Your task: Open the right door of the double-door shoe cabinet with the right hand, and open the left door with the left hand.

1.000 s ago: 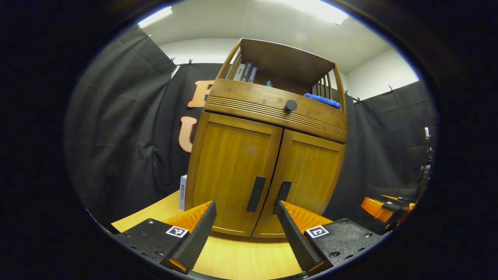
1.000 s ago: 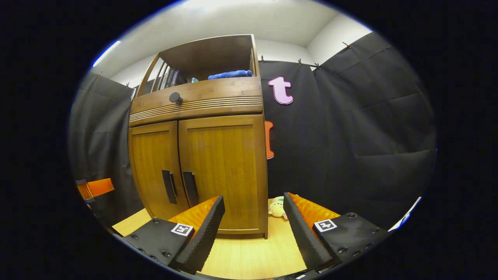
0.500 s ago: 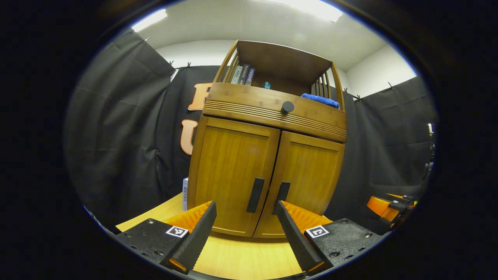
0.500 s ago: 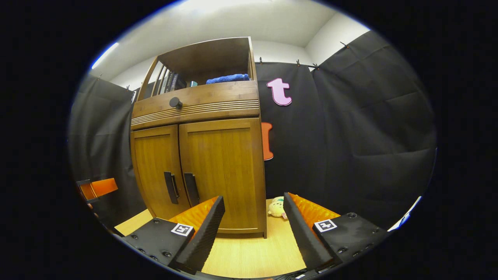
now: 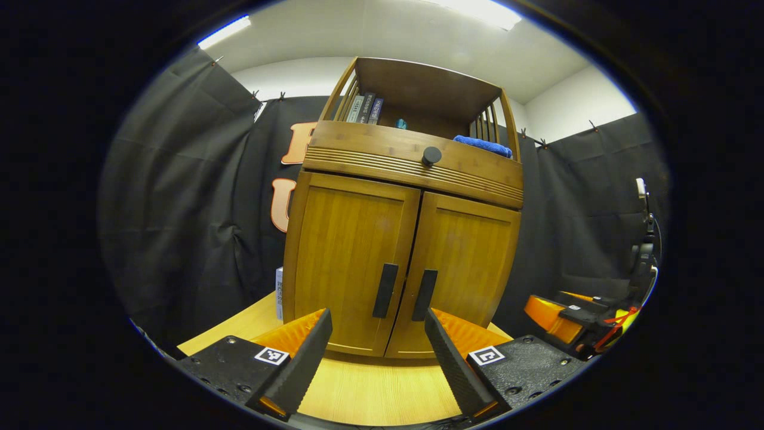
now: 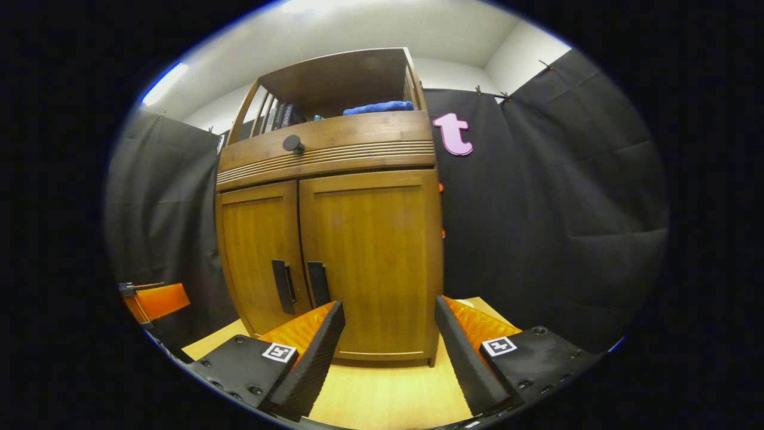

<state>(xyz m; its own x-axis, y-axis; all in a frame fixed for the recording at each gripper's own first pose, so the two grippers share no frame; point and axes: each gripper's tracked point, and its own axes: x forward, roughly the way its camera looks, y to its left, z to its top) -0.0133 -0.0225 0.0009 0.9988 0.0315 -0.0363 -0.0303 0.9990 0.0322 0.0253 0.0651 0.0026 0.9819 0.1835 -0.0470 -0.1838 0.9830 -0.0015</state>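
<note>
Both doors closed. Right hand-held gripper point(image 6: 388, 334) released, empty: steer it onto the right door's black bar handle point(image 6: 318, 284); left hand-held gripper point(image 5: 376, 343) likewise released.

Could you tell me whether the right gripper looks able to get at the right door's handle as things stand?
Probably yes: the right gripper is open, the handle lies ahead and a little left, and nothing stands between them.

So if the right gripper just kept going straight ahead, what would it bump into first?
Most likely the cabinet's right door. The right gripper, open, points at that closed panel, to the side of its handle. Depth is hard to judge, but nothing stands between.
</note>
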